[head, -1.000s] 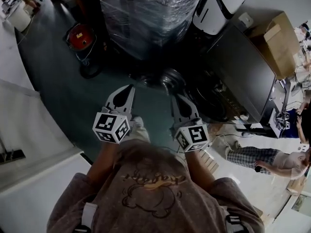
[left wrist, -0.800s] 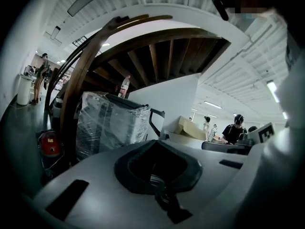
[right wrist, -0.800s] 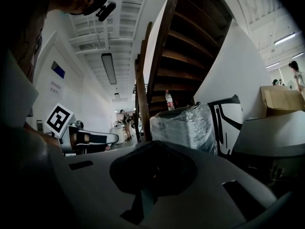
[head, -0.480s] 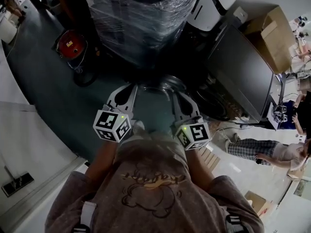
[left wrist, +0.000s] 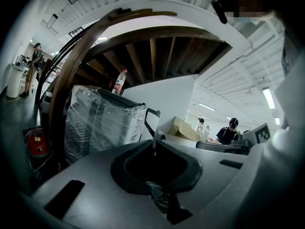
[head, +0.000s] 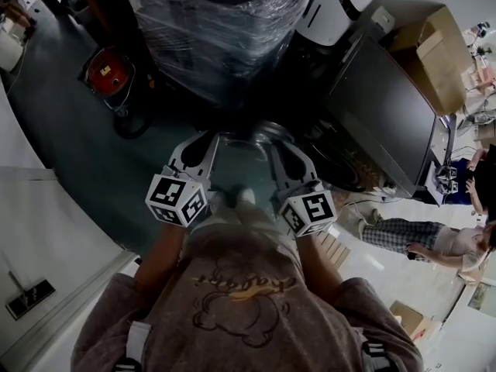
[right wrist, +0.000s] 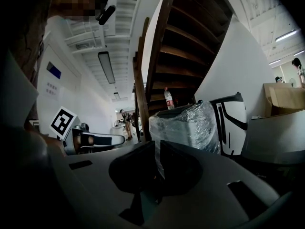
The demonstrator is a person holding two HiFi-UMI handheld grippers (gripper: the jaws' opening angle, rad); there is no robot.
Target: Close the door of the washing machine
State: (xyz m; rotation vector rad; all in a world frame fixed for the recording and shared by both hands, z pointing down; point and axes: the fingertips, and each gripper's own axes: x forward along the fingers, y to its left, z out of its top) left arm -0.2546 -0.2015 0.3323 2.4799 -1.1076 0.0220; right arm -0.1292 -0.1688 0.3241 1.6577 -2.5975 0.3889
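One round door [head: 261,132] shows just above the middle of the head view, dim and shiny-rimmed, swung out to the left of the dark washing machine [head: 384,107] that fills the centre right. The drum opening beside it is too dark to make out. The door sits between the tips of the two tools and just above them, and whether either tip touches its rim cannot be told. The left gripper [head: 200,142] points up toward the door's left edge. In its own view the left gripper [left wrist: 155,138] has its jaws pressed together at the tips with nothing between them. The right gripper [head: 283,152] points up toward the door's lower right edge. In its own view the right gripper [right wrist: 156,157] has its jaws drawn nearly together, leaving only a thin slit, and it grips nothing. Below the grippers, at the centre of the head view, are the wearer's pale shoes [head: 232,198] on the greenish floor [head: 93,153]. Above the door, in the upper middle, stands a large load wrapped in plastic film [head: 225,29]. A red canister [head: 108,72] lies at the upper left, and a white-and-black appliance [head: 341,6] stands at the top right of centre. A cardboard box [head: 434,56] rests past the machine's far side, and a seated person [head: 422,246] is at the lower right.
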